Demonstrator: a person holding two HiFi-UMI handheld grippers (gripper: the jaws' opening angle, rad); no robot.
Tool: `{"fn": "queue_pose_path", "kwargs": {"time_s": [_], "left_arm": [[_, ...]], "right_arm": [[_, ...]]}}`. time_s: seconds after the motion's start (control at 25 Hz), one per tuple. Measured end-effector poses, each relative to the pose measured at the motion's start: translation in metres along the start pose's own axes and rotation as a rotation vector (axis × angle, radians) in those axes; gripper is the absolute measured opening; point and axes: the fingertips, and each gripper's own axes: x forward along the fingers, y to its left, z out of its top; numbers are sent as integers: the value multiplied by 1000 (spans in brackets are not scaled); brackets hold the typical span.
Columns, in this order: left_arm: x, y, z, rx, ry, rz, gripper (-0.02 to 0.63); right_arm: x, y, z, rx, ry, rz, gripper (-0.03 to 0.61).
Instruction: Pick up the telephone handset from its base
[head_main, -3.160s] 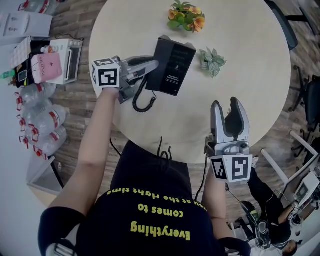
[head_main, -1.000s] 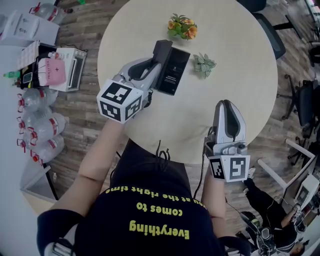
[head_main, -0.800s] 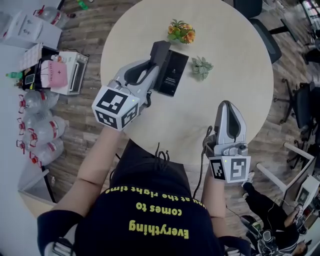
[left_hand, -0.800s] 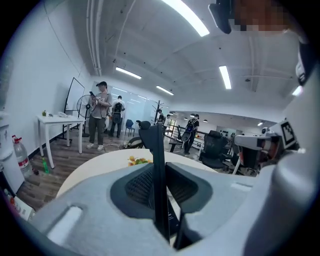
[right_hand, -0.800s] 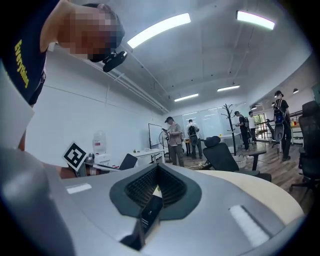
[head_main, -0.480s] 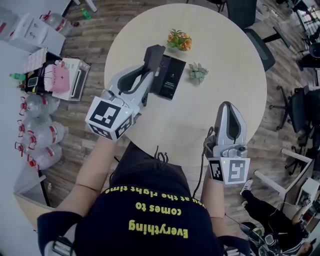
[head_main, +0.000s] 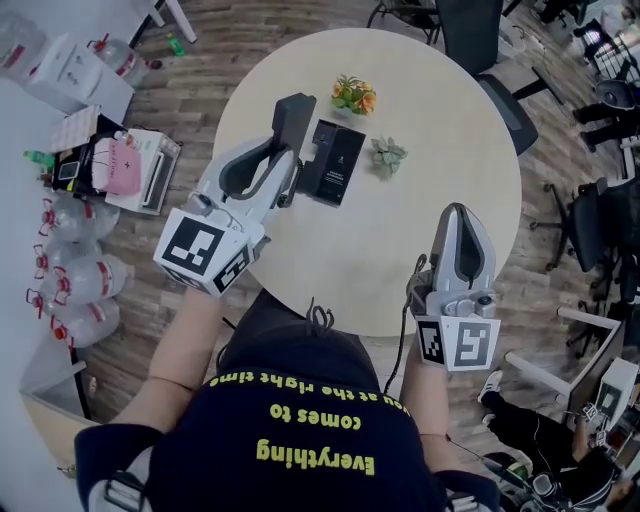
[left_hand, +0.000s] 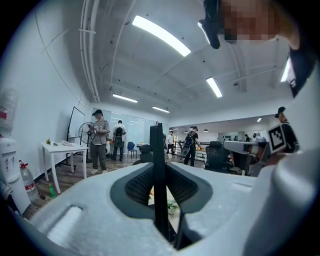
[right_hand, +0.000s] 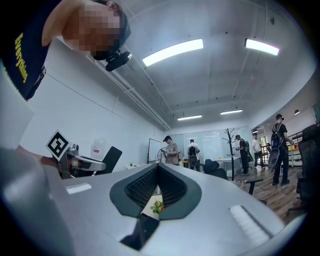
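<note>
The black telephone handset (head_main: 290, 125) hangs in the air above the table's left part, clear of its black base (head_main: 335, 160). My left gripper (head_main: 283, 165) is shut on the handset, which stands up past the fingertips. In the left gripper view the handset (left_hand: 159, 175) shows edge-on as a thin dark bar clamped between the jaws of the left gripper (left_hand: 160, 200). My right gripper (head_main: 458, 212) hovers over the table's near right edge, shut with nothing in it. In the right gripper view the right gripper's (right_hand: 159, 167) jaws meet.
The round beige table (head_main: 430, 130) also carries a small pot of orange flowers (head_main: 353, 95) and a little green plant (head_main: 385, 155). Office chairs (head_main: 480, 40) stand at the far right. Water bottles (head_main: 70, 280) and boxes sit on the floor at left. Several people stand far off.
The left gripper has lifted the handset off the base and keeps rising with it. The right gripper, open at first, has shut and risen too.
</note>
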Motion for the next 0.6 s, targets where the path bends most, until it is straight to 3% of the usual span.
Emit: {"fn": "queue_pose_path", "kwargs": {"time_s": [0.6], "left_arm": [[0, -3, -3, 1, 2, -21, 77]], "right_arm": [[-8, 1, 3, -32, 3, -15, 11]]}}
